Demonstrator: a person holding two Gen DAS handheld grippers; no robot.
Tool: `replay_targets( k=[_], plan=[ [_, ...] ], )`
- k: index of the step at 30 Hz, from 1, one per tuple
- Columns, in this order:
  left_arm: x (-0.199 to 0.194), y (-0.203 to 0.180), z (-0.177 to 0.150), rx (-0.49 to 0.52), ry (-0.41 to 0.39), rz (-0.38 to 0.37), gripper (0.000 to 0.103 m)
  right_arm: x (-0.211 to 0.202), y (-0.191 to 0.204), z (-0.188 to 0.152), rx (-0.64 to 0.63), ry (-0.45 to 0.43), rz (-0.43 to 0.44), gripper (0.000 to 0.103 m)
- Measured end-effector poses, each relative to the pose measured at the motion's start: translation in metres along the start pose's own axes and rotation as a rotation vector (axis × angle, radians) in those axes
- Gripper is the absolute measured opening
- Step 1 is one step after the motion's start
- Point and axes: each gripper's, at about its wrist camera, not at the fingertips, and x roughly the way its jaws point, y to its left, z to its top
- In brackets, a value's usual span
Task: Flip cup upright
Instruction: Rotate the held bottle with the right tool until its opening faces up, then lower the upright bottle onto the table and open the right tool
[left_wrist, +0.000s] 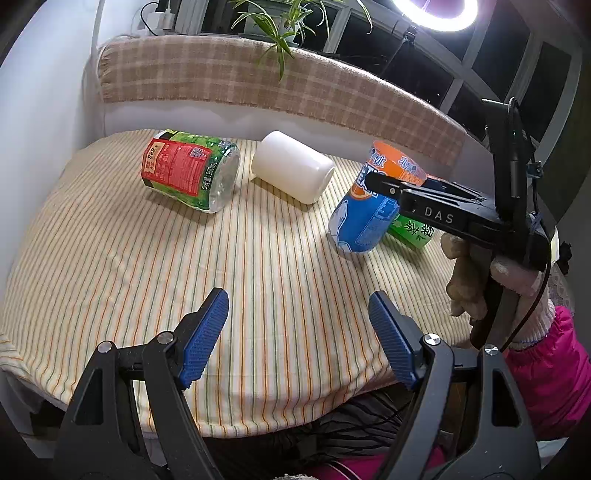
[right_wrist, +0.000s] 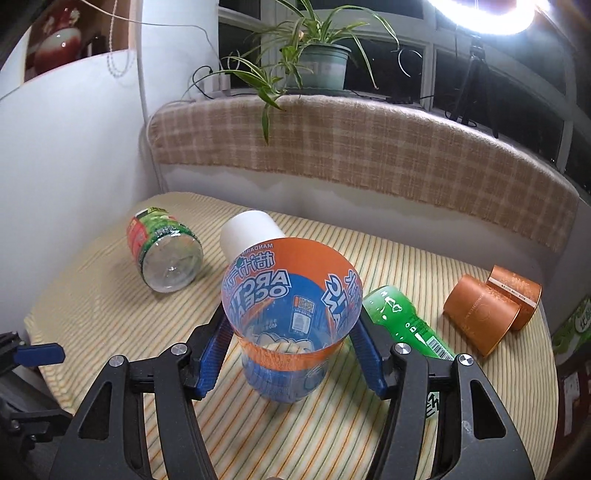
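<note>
A clear cup with a blue and orange label (right_wrist: 291, 317) stands mouth up, slightly tilted, on the striped tablecloth (right_wrist: 110, 325). My right gripper (right_wrist: 291, 332) is shut on it, one blue pad on each side. In the left wrist view the cup (left_wrist: 365, 214) sits at the right with the right gripper (left_wrist: 373, 181) across its upper part. My left gripper (left_wrist: 299, 332) is open and empty above the near edge of the table. A white cup (left_wrist: 291, 171) lies on its side at the back; it also shows in the right wrist view (right_wrist: 251, 236).
A green and red labelled clear cup (left_wrist: 192, 170) lies on its side at the back left. A green bottle piece (right_wrist: 402, 321) lies right of the held cup. Two orange-brown cylinders (right_wrist: 491, 306) lie at the far right. A plaid-covered ledge (right_wrist: 369, 144) with a potted plant (right_wrist: 317, 62) runs behind.
</note>
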Motion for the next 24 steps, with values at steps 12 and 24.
replay_targets(
  k=[12,24],
  plan=[
    [-0.0021,-0.0024,0.0021,0.003,-0.009,0.005,0.081,0.0038,0.002,-0.0006,0.006,0.0,0.015,0.063],
    [-0.0013,-0.0062,0.0029,0.008,-0.006,0.004,0.081,0.0039,-0.0017,-0.0035,0.033,0.012,0.048,0.066]
  ],
)
